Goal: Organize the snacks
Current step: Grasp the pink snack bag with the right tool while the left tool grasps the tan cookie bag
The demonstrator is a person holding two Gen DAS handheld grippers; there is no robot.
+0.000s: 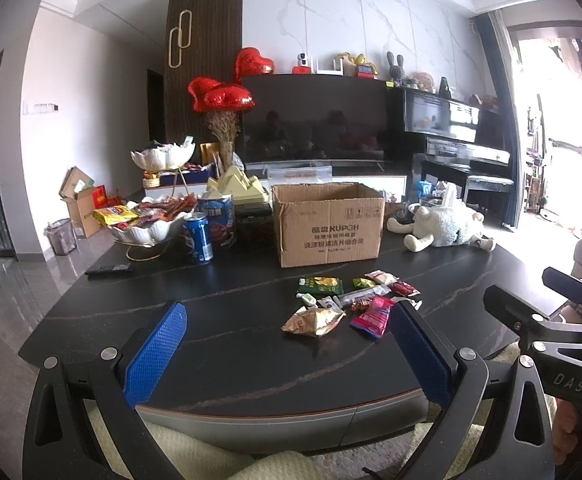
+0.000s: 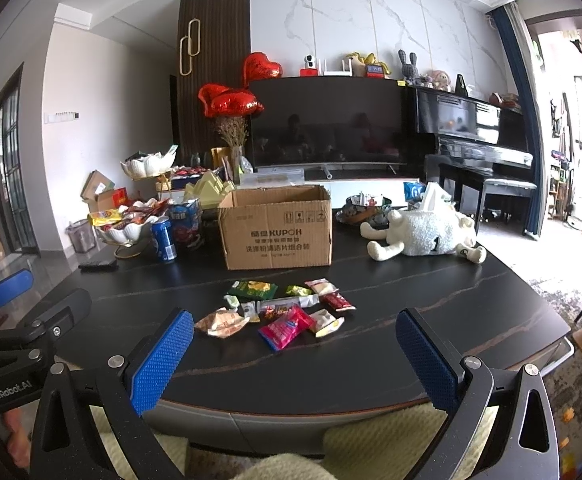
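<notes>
1. Snack packets (image 1: 347, 304) lie scattered in a loose cluster on the dark marble-veined table (image 1: 211, 320), just in front of the open cardboard box (image 1: 327, 222).
2. A pink packet (image 2: 285, 326) and a crumpled tan packet (image 2: 221, 322) sit nearest the table's front edge.
3. The left gripper (image 1: 287, 356) hovers over the near table edge, jaws spread wide and empty.
4. The right gripper (image 2: 295, 360) hangs likewise, released, holding nothing.
5. A blue soda can (image 1: 198, 239) stands left of the box; a white plush sheep (image 1: 443, 226) lies to the right.

My right gripper (image 2: 295, 354) hangs with blue pads spread wide, empty, just short of the snack packets (image 2: 287, 308). Those lie scattered in front of the open cardboard box (image 2: 277, 232); a plush sheep (image 2: 423, 234) lies right of the box.
</notes>
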